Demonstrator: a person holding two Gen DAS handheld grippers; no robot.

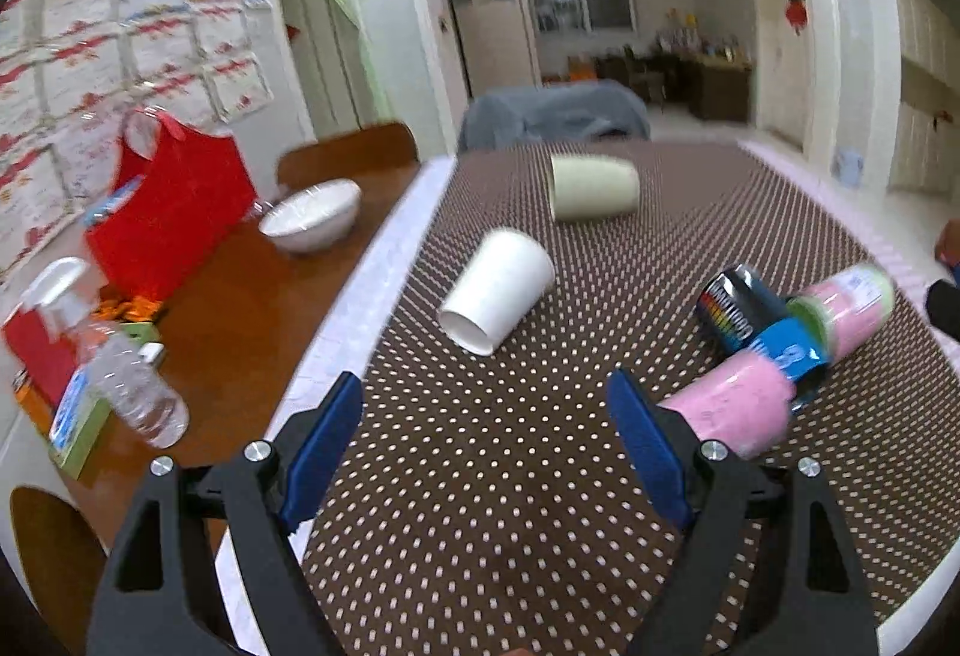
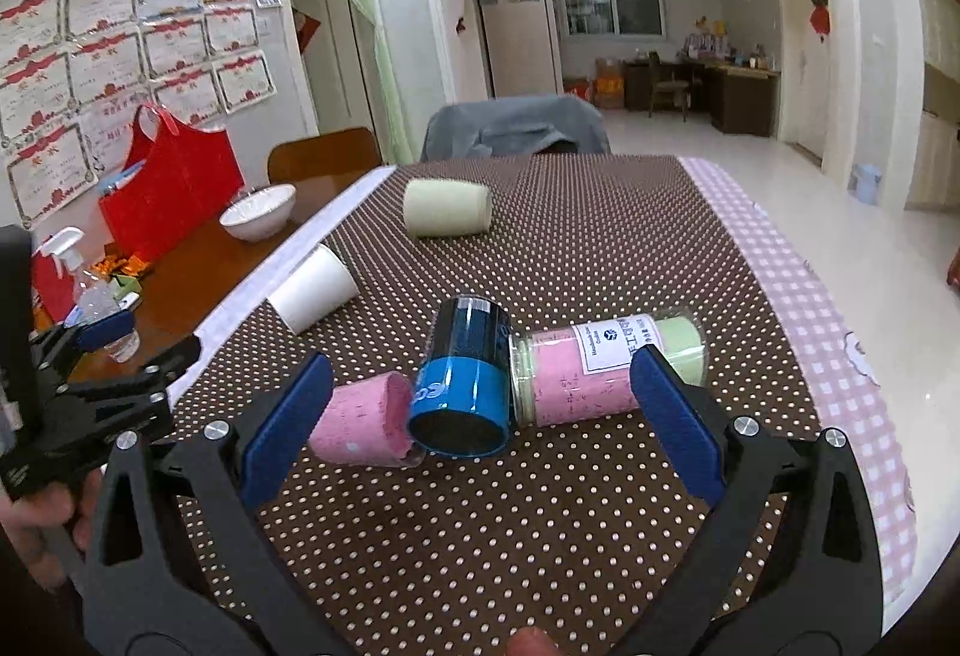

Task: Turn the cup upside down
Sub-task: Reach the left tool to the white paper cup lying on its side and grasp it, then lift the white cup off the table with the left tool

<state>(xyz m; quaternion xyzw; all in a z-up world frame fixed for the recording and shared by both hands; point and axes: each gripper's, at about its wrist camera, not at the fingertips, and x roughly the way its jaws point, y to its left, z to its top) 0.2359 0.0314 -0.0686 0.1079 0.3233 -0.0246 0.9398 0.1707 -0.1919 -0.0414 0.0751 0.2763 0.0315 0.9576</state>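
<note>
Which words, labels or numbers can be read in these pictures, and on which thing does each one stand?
None can be quoted in full.
Blue can: large letters in both views, cut off and partly hidden; not readable.
Jar: white label with a blue logo and small print, too small to read.
Wall certificates: print too small.
Bottle label: blurred.
White cup and green cup: no text visible.
</note>
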